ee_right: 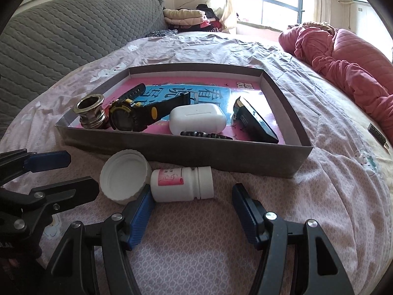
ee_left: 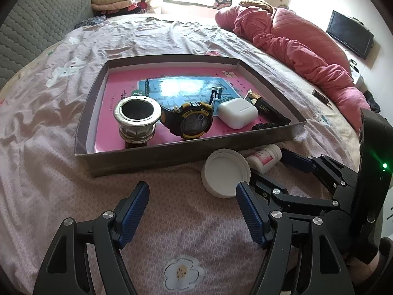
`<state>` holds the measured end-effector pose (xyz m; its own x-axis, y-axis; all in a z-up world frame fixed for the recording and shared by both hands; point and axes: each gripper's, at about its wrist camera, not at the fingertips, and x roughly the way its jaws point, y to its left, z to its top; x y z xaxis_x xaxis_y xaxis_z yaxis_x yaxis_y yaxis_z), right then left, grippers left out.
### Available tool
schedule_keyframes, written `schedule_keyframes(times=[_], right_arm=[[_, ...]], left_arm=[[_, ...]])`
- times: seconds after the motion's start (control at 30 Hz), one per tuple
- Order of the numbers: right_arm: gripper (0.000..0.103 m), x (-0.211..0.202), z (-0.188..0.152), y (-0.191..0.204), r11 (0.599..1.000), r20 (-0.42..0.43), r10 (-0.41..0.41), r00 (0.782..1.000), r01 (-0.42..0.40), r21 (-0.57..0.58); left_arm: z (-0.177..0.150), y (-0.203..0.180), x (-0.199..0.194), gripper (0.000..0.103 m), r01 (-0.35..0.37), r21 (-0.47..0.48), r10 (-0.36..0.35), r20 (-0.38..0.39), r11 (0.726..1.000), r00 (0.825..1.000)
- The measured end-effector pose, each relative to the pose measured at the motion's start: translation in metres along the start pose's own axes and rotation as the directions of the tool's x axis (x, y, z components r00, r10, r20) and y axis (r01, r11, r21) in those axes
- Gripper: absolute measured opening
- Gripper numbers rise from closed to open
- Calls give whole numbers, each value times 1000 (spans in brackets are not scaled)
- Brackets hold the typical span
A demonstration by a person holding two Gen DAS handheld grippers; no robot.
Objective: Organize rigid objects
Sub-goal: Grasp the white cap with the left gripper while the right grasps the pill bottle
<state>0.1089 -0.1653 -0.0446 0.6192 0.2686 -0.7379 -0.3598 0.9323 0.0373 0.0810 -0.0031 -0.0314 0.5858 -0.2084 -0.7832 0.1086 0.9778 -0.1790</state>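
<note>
Two things are left out on the bed (ee_left: 73,147), both just in front of the near wall of the shallow cardboard tray (ee_right: 172,152): a white screw lid (ee_right: 124,179) lying open side up, and a small white pill bottle (ee_right: 181,184) on its side with its pink label up. The two touch, or near enough. Everything else looks sorted already, lined up along the tray's near side: a metal ring fitting (ee_left: 137,118), a black and yellow digital watch (ee_left: 189,120), a white earbuds case (ee_left: 237,113), a dark lighter-like box (ee_right: 255,123) and a small black ridged piece (ee_right: 206,135) I can't identify.

Both jaws stand spread and pinch nothing. The right gripper (ee_right: 191,204) points down at the bottle, its left finger sitting right against the bottle's base where the lid meets it, the cap end between the fingers, so I'd guess the bottle is its pick. The left gripper (ee_left: 192,194) sits beside the lid, right finger at its rim.

Room-wise it's tight. The two grippers are close together, and the lid crowds the bottle, so closing on one could nudge the other. That tray wall stands right behind both items, so anything grabbed has to lift over it. Inside, the far half of the tray is bare printed pink and blue liner, plenty of space to drop stuff. A soft, wrinkly sheet means the bottle might roll
</note>
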Motion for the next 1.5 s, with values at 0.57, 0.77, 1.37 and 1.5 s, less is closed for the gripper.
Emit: schedule_keyframes(times=[0.57,0.77,1.37,1.5], right_arm=[[56,1,7,-14,999,36,8,999,-10,47],[54,1,7,-16,999,34,9,999,-11,50],[47,-4,8,-34,995,40,35,999,-39,91],[46,-4,8,-36,994,36,41,999,-45,99]], left_arm=[[8,0,25,74,-10,-19,10,-27,1000,1000],[10,-1,30,74,8,-23,-9,-33,1000,999],[13,-18,35,74,108,15,-107,-56,994,993],[12,-22,39,74,87,36,-85,-67,996,994]])
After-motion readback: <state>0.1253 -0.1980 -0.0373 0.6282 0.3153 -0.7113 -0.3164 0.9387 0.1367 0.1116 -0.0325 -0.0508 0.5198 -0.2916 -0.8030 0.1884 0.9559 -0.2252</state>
